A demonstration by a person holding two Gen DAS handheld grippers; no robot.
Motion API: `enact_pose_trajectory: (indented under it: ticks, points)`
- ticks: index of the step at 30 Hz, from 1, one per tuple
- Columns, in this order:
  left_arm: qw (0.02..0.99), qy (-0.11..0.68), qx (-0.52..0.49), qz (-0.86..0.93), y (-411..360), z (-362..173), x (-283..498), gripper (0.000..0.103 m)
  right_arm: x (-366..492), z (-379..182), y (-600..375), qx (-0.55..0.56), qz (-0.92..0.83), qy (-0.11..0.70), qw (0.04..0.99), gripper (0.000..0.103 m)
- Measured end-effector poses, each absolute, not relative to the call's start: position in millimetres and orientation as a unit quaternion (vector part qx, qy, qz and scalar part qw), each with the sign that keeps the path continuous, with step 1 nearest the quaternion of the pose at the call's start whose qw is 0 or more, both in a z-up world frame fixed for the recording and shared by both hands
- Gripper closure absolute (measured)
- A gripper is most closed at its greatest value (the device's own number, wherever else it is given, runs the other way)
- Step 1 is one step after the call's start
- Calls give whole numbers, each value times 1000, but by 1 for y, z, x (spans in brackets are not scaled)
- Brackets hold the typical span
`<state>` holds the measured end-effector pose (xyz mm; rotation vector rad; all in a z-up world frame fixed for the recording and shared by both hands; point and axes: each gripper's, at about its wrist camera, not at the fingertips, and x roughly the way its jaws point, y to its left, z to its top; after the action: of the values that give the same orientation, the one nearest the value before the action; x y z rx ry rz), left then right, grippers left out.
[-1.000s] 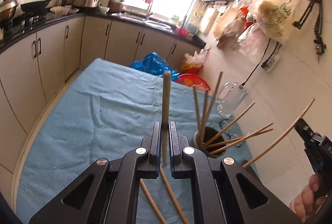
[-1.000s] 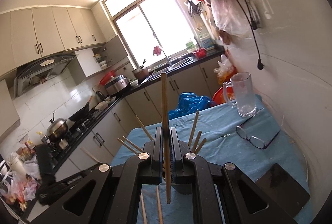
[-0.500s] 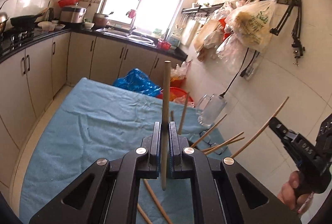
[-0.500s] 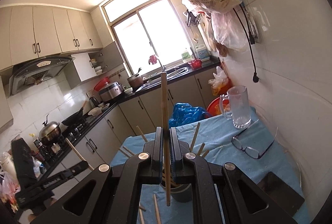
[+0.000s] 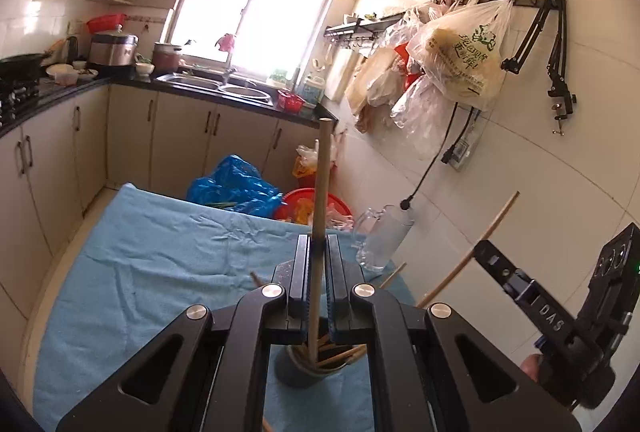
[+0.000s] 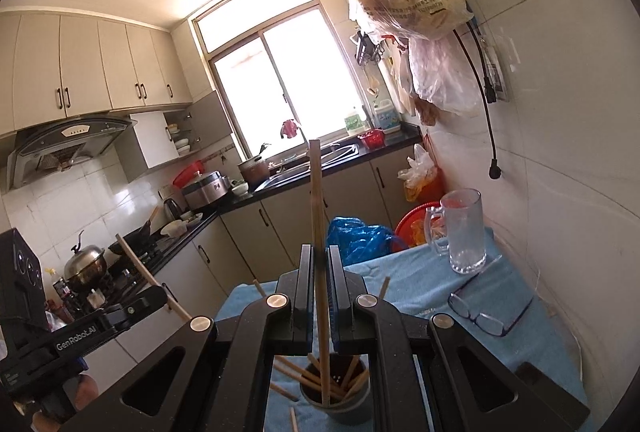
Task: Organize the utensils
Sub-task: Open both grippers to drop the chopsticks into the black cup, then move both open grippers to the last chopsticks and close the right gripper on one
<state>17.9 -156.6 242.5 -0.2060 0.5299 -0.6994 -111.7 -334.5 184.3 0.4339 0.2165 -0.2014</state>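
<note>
In the left wrist view, a long wooden chopstick (image 5: 320,216) is being pinched upright by the left gripper (image 5: 318,272), its lower end reaching into the dark round holder cup (image 5: 304,372) directly below, where other sticks are leaning.

In the right wrist view, a second pale wooden chopstick (image 6: 318,232) is being gripped by the right gripper (image 6: 319,284), its long axis near vertical, its tip already being held inside the cup.
</note>
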Motion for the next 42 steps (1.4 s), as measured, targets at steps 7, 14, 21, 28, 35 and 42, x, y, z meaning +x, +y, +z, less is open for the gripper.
enact_pose_trajectory:
  ticks: [7,14,21,28,35,42]
  points:
    - [890,291,-85,-341,-180,213,35,97,-85,166,-333,205,-103,139,963,96]
    - [883,318,-70,-338,-188,184,37,97,-72,138,-335,212,-96,185,955,96]
    - [889,307,-63,-335,-177,187,23,96,-85,139,-333,211,-95,176,957,93]
    - [908,282,-70,-301,-138,186,-4,65,-128,142,-328,204,-100,159,961,55]
    - [927,321,-31,-194,-90,111,-27,54,-142,81,-316,204,-85,255,941,52]
    - [905,399,-26,-142,-61,41,-33,54,-132,19,-297,221,-46,343,912,55]
